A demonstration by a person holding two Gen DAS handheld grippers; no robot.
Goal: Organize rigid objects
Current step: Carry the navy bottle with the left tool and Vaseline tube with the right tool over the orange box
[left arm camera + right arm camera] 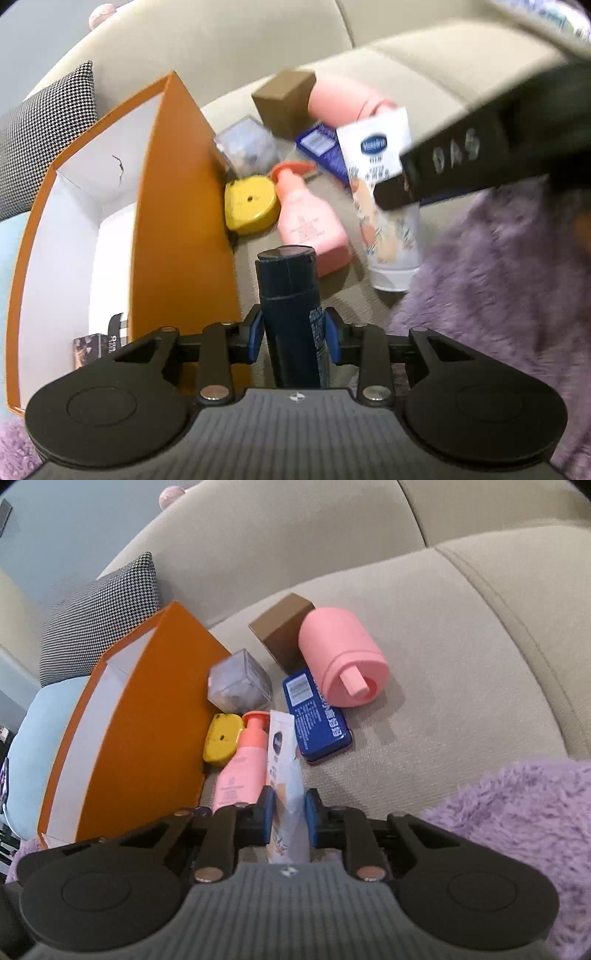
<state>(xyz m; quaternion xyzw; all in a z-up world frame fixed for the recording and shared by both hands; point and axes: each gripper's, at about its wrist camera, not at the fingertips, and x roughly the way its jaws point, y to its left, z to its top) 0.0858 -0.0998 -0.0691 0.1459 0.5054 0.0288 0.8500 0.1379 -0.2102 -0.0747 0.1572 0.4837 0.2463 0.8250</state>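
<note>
Left gripper (293,336) pinches dark bottle (291,306); right gripper (290,821) pinches Vaseline tube (286,775). Orange box (177,206), frame left, nearly empty; most items remain outside.

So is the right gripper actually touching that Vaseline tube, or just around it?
Touching. The right wrist view shows the right gripper with both blue pads pressed against the sides of the Vaseline tube, no gap on either side.

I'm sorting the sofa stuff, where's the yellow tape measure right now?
The yellow tape measure lies on the sofa seat against the orange box, left of the pink pump bottle, below the clear cube.
</note>
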